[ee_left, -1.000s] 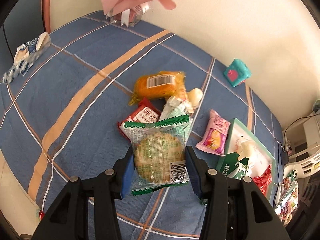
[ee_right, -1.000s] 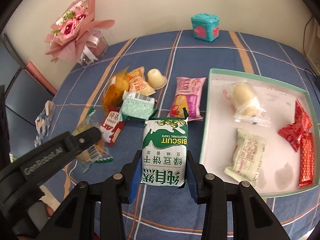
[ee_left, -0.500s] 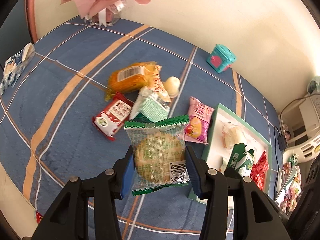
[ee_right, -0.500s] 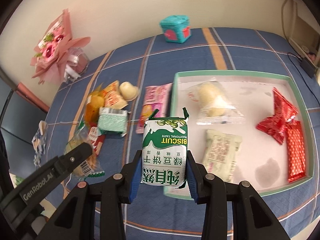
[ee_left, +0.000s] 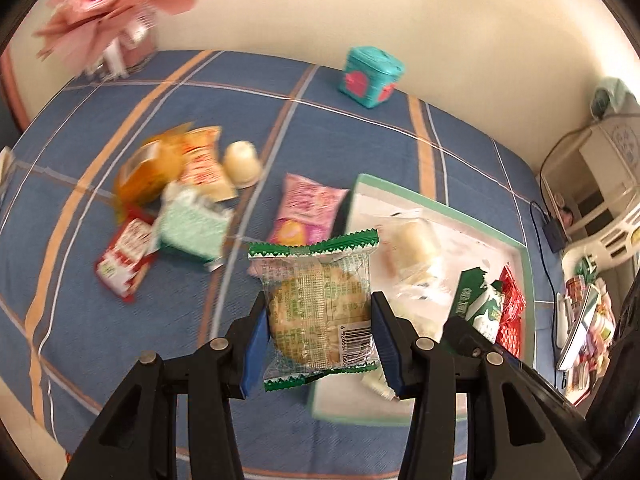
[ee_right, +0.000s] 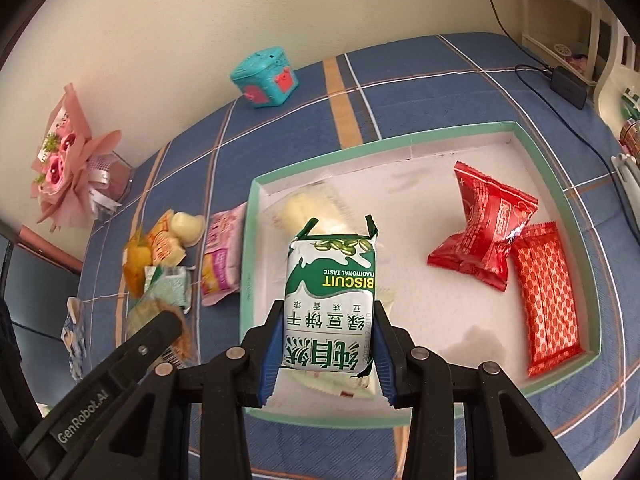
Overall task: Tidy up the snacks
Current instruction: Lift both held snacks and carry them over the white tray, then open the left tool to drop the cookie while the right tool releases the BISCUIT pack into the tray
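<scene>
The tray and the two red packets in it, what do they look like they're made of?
Tray: probably cardboard or thin plastic, with a matte white floor and a mint-green rim; faint stains and no shine. Red packets: glossy plastic or foil film, judging by the bright glare, crinkles and zigzag-cut sealed ends.

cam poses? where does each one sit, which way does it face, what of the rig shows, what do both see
Left wrist: on the left tongs, looking steeply down at the clear biscuit packet they clamp; the right tongs show at the right.
Right wrist: on the right tongs, looking steeply down over the tray at their green biscuit pack; a left tong arm shows lower left.
Shared: tray, teal box, pink pouch.
</scene>
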### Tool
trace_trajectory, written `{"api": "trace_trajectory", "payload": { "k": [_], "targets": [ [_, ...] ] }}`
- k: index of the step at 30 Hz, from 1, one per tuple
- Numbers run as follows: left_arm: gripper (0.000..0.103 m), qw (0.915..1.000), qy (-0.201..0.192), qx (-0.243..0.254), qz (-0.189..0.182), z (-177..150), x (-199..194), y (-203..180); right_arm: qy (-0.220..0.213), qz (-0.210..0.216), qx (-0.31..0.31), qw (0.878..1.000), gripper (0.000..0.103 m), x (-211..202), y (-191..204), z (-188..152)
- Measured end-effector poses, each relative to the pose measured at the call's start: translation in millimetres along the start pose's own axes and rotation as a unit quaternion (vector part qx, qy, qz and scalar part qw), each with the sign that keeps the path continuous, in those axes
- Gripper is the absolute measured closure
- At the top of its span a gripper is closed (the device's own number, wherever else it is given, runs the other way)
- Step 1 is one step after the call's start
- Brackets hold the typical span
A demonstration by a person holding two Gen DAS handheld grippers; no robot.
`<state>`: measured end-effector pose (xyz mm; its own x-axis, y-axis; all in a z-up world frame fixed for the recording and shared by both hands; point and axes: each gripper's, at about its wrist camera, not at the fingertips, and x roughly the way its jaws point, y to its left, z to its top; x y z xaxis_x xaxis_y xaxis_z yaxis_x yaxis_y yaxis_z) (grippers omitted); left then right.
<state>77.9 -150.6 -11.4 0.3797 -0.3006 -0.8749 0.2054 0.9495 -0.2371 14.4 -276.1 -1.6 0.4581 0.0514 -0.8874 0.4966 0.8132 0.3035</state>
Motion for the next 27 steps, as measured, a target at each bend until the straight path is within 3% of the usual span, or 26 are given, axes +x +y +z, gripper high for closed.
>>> {"api": "trace_trajectory", "payload": {
  "k": [14,27],
  "targets": [
    [0.053,0.9995,0.027,0.018,-0.008,41.3,67.0,-33.0,-0.006,-0.010,0.010,1.000,0.060,17.5,-30.7,39.4],
    [0.052,0.9987,0.022,0.044,-0.016,56.7,93.5,-61.1,0.004,-0.018,0.028,0.999,0.060,39.3,-48.3,54.6]
  ]
}}
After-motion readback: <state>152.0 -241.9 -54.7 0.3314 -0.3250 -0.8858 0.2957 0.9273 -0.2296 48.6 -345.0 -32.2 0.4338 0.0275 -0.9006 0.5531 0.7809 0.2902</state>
